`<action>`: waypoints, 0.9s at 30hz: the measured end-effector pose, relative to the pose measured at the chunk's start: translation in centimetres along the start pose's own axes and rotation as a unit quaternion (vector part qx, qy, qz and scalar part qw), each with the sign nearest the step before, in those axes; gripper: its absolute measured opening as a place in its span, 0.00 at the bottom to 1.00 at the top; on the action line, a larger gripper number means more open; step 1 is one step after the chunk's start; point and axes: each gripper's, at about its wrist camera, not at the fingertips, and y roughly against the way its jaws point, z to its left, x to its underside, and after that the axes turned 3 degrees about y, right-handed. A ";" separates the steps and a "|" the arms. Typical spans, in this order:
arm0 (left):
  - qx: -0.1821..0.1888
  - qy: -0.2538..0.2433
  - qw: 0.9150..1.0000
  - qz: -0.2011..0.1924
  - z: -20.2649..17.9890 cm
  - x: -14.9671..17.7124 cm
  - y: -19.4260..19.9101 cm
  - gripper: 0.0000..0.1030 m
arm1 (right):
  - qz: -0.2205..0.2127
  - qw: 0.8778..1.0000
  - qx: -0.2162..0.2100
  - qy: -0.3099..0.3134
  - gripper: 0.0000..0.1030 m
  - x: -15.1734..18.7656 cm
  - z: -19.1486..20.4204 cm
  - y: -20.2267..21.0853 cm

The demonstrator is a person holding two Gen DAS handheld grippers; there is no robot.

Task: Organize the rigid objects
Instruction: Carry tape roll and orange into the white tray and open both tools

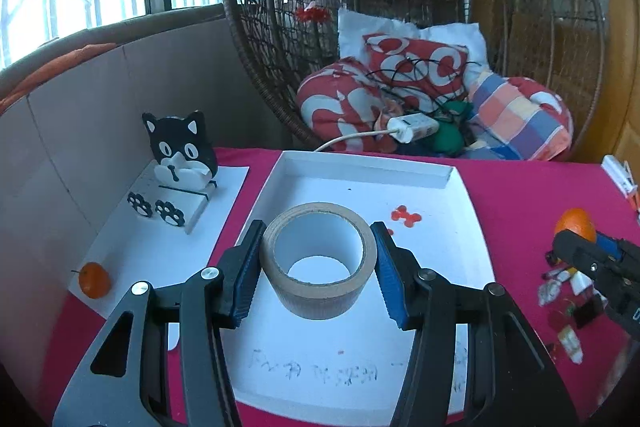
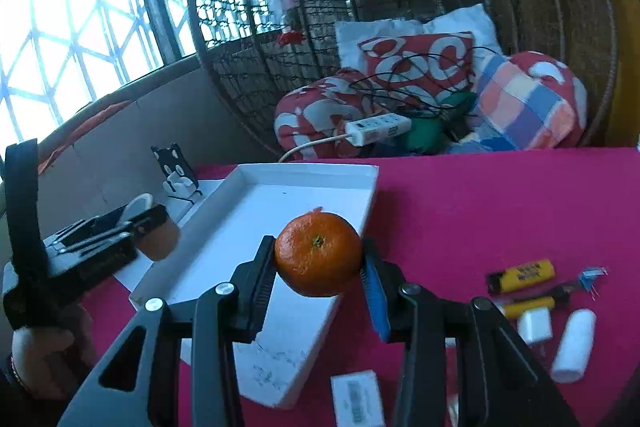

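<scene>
My left gripper [image 1: 318, 263] is shut on a roll of brown tape [image 1: 318, 259], held above the white tray [image 1: 460, 239]. A red bone-shaped piece [image 1: 406, 215] lies in that tray. My right gripper [image 2: 320, 259] is shut on an orange tangerine [image 2: 319, 254], held over the tray's right wall [image 2: 372, 195]. In the right wrist view the left gripper [image 2: 96, 239] shows at the left edge, the tape roll [image 2: 158, 235] in it. In the left wrist view the right gripper [image 1: 600, 267] and its tangerine [image 1: 576, 225] show at the far right.
A black-and-white cat-shaped stand [image 1: 180, 163] and a second tangerine [image 1: 94, 279] sit on a white sheet [image 1: 160, 247] left of the tray. Yellow lighters [image 2: 522, 275], white plugs [image 2: 534, 325] and a white box [image 2: 358, 399] lie on the pink cloth [image 2: 480, 207]. A wicker chair [image 1: 520, 27] stands behind.
</scene>
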 end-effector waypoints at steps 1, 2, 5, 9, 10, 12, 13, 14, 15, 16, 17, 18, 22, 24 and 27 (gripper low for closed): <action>-0.002 0.000 1.000 0.003 -0.1 0.0 -0.4 0.51 | 0.002 1.000 -0.003 0.002 0.40 -0.1 0.4 -0.9; -0.003 -0.001 1.000 0.006 -0.2 -0.1 -0.8 0.51 | 0.004 1.000 -0.005 0.003 0.40 0.1 0.8 -1.9; -0.004 -0.004 1.000 0.019 -0.5 0.1 -2.2 0.51 | 0.018 1.000 -0.009 0.004 0.40 0.3 1.7 -4.1; -0.004 -0.004 0.999 0.031 -0.7 0.0 -3.5 0.51 | 0.035 0.999 -0.008 0.003 0.40 0.8 2.3 -5.8; -0.004 -0.006 0.999 0.033 -0.7 -0.1 -3.8 0.51 | 0.040 0.999 -0.008 0.004 0.40 0.9 2.4 -6.2; -0.005 -0.008 0.999 0.038 -0.7 -0.2 -4.4 0.51 | 0.047 0.999 -0.006 0.008 0.40 0.9 2.6 -6.8; -0.008 -0.007 0.999 0.041 -0.7 -0.2 -4.8 0.51 | 0.050 0.999 -0.004 0.011 0.40 1.0 2.8 -7.2; -0.009 -0.007 0.999 0.043 -0.7 -0.2 -5.0 0.51 | 0.053 0.998 0.000 0.015 0.40 1.1 2.8 -7.5; -0.012 -0.007 0.999 0.046 -0.7 -0.2 -5.4 0.51 | 0.055 0.998 0.002 0.017 0.40 1.1 2.9 -7.8; -0.014 -0.008 0.999 0.047 -0.7 -0.2 -5.8 0.51 | 0.059 0.998 0.005 0.019 0.40 1.2 2.9 -8.1; -0.017 -0.008 0.999 0.048 -0.6 -0.2 -6.0 0.51 | 0.062 0.998 0.006 0.021 0.40 1.4 2.9 -8.4; -0.020 -0.008 0.999 0.050 -0.6 -0.2 -6.4 0.51 | 0.063 0.998 0.007 0.022 0.40 1.4 2.9 -8.7; -0.021 -0.004 0.998 0.055 -0.3 -0.3 -7.4 0.51 | 0.069 0.997 0.015 0.029 0.40 1.5 2.8 -9.4; -0.020 -0.002 0.998 0.062 -0.3 -0.5 -8.2 0.51 | 0.071 0.997 0.022 0.030 0.41 1.5 2.7 -9.9; -0.018 0.011 0.996 0.081 0.0 -0.7 -9.5 0.51 | 0.079 0.996 0.028 0.025 0.41 1.5 2.3 -10.7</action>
